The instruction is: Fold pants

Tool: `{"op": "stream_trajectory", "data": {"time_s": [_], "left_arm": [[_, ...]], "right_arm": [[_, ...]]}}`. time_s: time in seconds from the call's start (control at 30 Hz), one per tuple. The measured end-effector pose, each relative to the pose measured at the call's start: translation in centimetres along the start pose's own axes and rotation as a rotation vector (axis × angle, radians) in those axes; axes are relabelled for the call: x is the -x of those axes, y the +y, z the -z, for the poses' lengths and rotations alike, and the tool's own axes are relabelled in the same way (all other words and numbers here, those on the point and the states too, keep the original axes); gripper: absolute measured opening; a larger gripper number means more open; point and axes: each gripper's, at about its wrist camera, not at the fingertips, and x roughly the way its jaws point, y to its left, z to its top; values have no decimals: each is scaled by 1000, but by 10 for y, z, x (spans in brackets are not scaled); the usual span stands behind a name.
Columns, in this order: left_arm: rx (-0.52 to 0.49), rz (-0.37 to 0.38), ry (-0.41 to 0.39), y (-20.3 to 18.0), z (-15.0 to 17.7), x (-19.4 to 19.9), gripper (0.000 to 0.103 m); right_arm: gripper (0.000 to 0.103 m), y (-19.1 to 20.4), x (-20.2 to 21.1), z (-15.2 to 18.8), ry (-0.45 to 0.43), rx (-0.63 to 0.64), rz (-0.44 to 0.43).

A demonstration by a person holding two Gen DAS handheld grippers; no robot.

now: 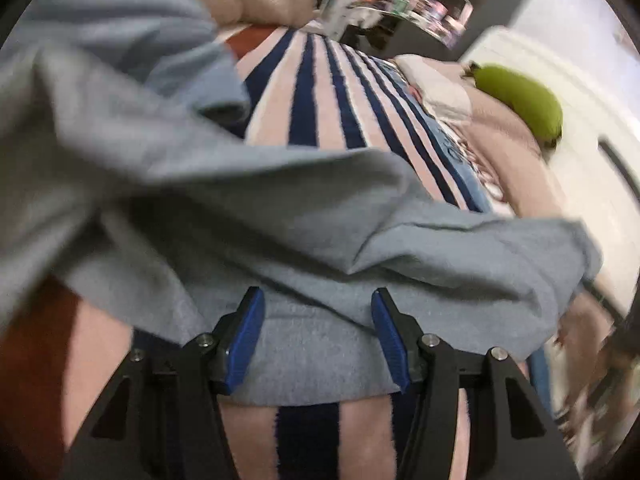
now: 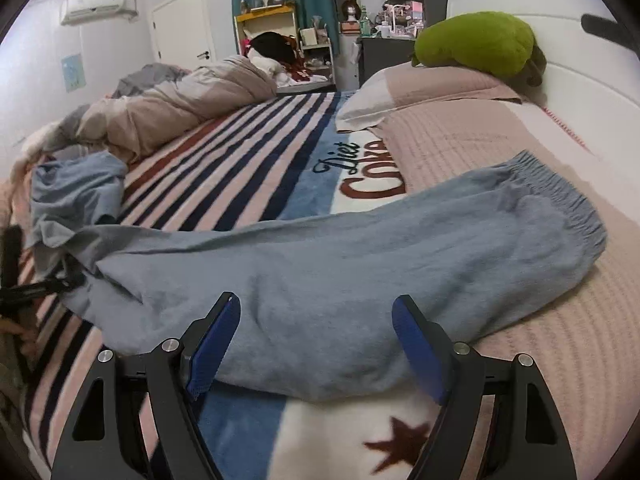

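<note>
Light blue-grey sweatpants (image 2: 360, 248) lie across the bed, with the elastic waistband (image 2: 560, 184) at the right and the legs bunched at the left. My right gripper (image 2: 316, 300) is open over the pants' near edge, and cloth lies between its wide blue pads without being pinched. In the left wrist view the pants (image 1: 280, 220) fill the frame, rumpled and blurred. My left gripper (image 1: 318, 296) is open, and a flat fold of the cloth lies between its pads. The left gripper's black fingers (image 2: 48, 286) show at the leg end in the right wrist view.
The bed carries a striped pink and navy blanket (image 2: 240, 152). A bunched beige duvet (image 2: 180, 104) lies at the far left. A pillow (image 2: 368, 108) and a green plush (image 2: 476, 40) sit by the white headboard (image 2: 580, 80). Shelves and a door stand beyond.
</note>
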Motion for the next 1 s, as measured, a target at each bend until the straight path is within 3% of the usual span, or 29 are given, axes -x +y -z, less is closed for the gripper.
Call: {"op": "stream_trajectory", "data": {"time_s": [0.13, 0.3, 0.43, 0.57, 0.77, 1.0], "left_arm": [[66, 46, -26, 5, 1, 4, 61], [-20, -40, -49, -6, -7, -15, 61], [-26, -76, -75, -3, -9, -17, 43], [-23, -59, -88, -3, -9, -16, 11], [-93, -122, -157, -21, -2, 10, 6], [-86, -113, -97, -21, 16, 55, 5]], "right_arm": [[74, 6, -1, 5, -14, 4, -18], [75, 7, -1, 8, -47, -38, -73], [74, 9, -6, 12, -60, -58, -113], [75, 15, -10, 14, -54, -40, -109], [75, 19, -9, 16, -47, -30, -129], [75, 28, 3, 21, -41, 7, -153]]}}
